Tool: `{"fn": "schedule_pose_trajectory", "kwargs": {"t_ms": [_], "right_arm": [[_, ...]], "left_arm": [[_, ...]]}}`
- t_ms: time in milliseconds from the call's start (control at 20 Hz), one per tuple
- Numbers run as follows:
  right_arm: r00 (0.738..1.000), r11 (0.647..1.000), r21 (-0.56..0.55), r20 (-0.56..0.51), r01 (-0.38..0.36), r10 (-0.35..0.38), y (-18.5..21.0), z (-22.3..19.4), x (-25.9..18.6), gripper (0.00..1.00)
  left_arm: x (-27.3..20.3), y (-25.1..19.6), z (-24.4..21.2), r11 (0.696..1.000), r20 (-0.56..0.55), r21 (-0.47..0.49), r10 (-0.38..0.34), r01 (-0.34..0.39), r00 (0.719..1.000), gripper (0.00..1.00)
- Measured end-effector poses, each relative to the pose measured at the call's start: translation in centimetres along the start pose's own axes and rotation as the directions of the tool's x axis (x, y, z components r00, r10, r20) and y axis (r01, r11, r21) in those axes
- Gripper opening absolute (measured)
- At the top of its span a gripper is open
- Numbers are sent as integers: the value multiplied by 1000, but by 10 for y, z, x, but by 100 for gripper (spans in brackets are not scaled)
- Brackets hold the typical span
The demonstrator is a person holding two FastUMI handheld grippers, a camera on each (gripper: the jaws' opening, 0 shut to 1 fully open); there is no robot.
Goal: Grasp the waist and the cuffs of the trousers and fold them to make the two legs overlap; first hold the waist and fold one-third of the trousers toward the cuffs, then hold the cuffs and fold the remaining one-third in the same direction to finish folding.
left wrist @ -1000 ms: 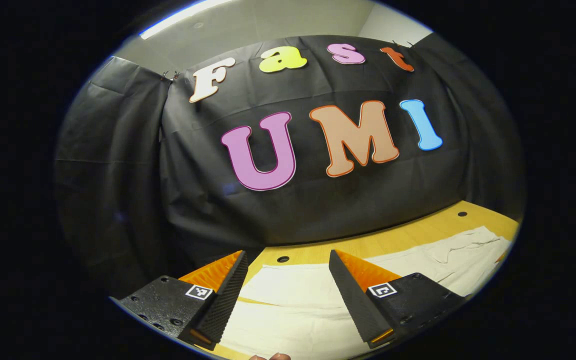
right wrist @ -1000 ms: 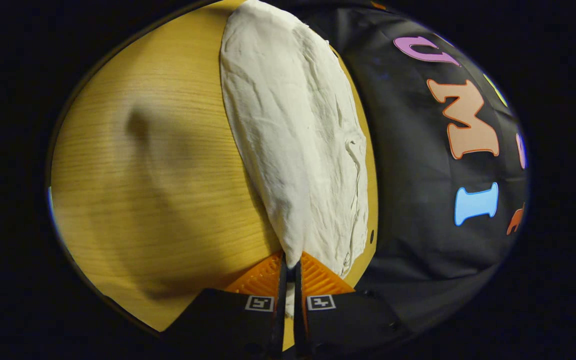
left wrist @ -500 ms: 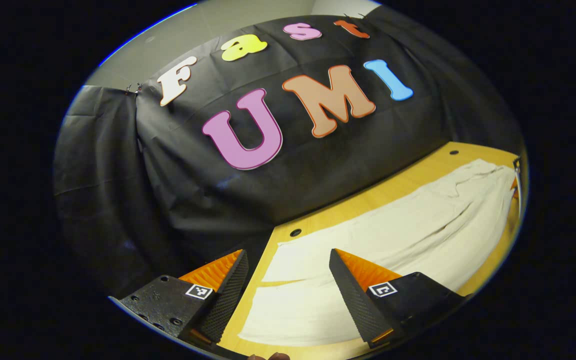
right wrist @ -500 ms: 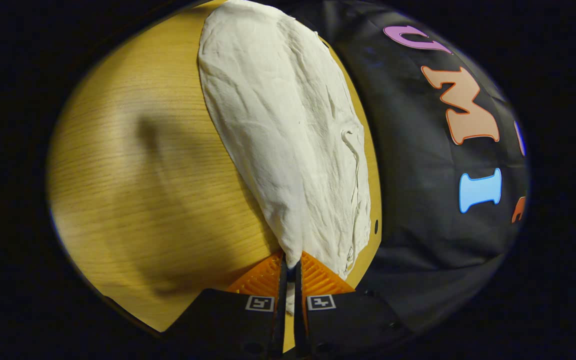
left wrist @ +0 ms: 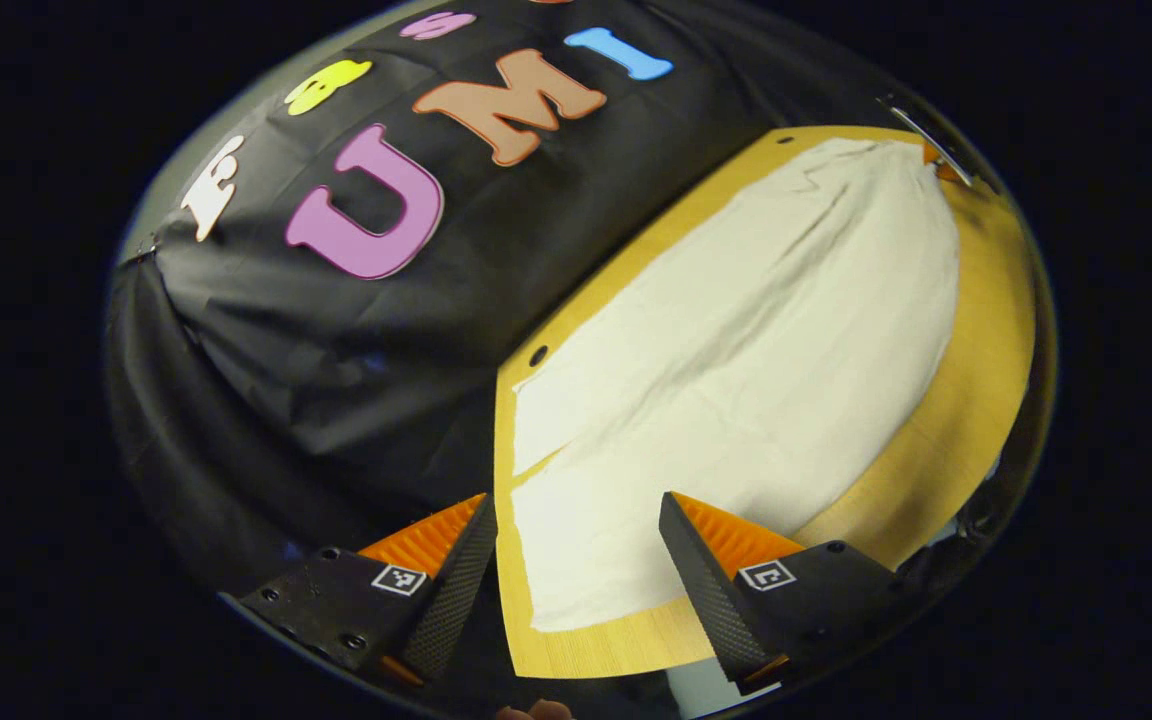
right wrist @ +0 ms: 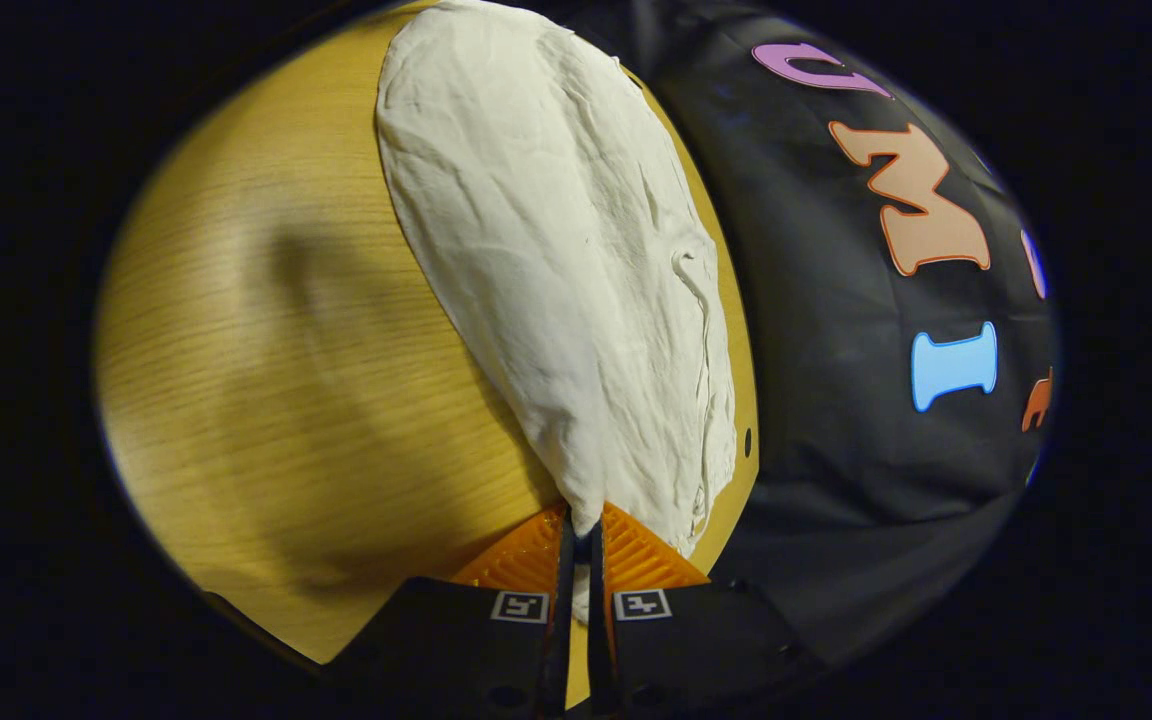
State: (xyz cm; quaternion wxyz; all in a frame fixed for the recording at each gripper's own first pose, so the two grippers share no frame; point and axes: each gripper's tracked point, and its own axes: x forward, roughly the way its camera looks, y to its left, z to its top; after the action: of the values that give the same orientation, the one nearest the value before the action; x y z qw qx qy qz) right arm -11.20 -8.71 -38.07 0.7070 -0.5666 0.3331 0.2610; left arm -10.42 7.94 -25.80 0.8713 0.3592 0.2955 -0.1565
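The right gripper (right wrist: 577, 525) has its 2 fingers pressed together on an edge of the cream-white cloth trousers (right wrist: 556, 260), a sliver of fabric pinched between them. From that pinch the trousers run away across the yellow wood-grain tabletop (right wrist: 286, 340), lying flat and lightly creased along the table's far side, close to the black cloth booth wall (right wrist: 836, 440). A soft dark shadow falls on the bare wood beside them.

The left gripper (left wrist: 576, 510) hangs above the other end with its 2 fingers spread wide apart, holding nothing; the trousers' near edge (left wrist: 736, 350) lies below the gap. In the left gripper view the tabletop (left wrist: 976, 380) shows a small round hole (left wrist: 538, 355) near its back edge, just beside the fabric, and the booth wall (left wrist: 356, 380) drapes in folds behind it. A strip of pale room wall (left wrist: 171, 175) shows above the cloth.
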Motion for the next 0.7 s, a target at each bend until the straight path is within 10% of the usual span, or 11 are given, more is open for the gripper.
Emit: {"fn": "schedule_pose_trajectory", "kwargs": {"t_ms": [700], "right_arm": [[999,999,-14,-25,37,-37,0,0,0,6]], "left_arm": [[19,-46,-72,907,-164,348,-192,239,968,97]]}}
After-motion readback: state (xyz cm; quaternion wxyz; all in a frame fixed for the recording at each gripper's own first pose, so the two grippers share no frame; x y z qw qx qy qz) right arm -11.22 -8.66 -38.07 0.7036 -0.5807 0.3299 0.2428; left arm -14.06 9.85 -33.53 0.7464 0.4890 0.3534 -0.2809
